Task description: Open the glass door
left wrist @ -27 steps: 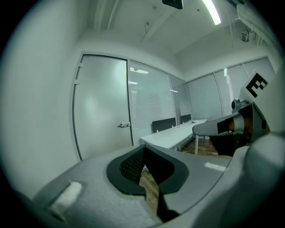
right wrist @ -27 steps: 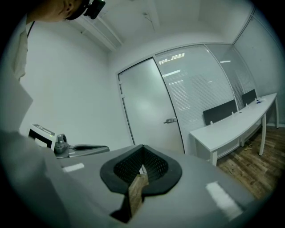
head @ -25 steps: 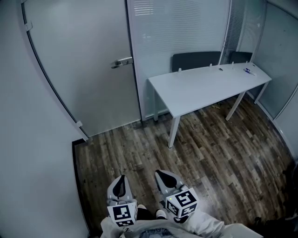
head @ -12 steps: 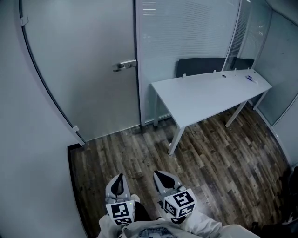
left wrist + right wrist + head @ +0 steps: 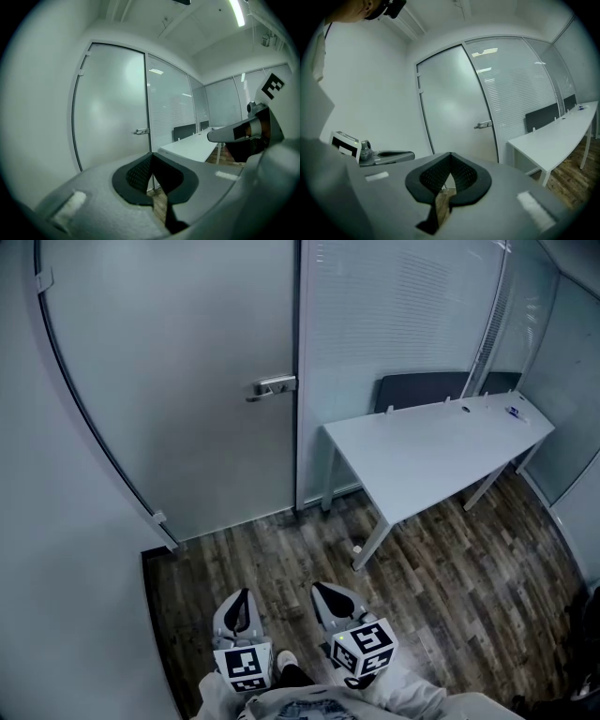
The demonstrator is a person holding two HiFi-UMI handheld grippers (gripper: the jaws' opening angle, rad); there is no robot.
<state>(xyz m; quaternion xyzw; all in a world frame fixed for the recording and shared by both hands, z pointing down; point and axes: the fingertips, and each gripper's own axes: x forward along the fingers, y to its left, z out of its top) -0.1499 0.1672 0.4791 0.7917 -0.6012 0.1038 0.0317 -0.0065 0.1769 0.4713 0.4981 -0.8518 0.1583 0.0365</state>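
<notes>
**Frosted glass door stands closed**

The tall frosted glass door (image 5: 187,399), edged by a thin dark frame, stands upright and closed in its opening. It sits between the plain white wall (image 5: 56,549) on its hinge side and the striped glass partition (image 5: 394,324) on its latch side. A silver lever handle (image 5: 273,386) lies level at about mid-height, close to the latch edge. Two small white brackets (image 5: 159,517) show along the hinge edge. The door's bottom edge meets the dark wood floor (image 5: 281,549).
</notes>
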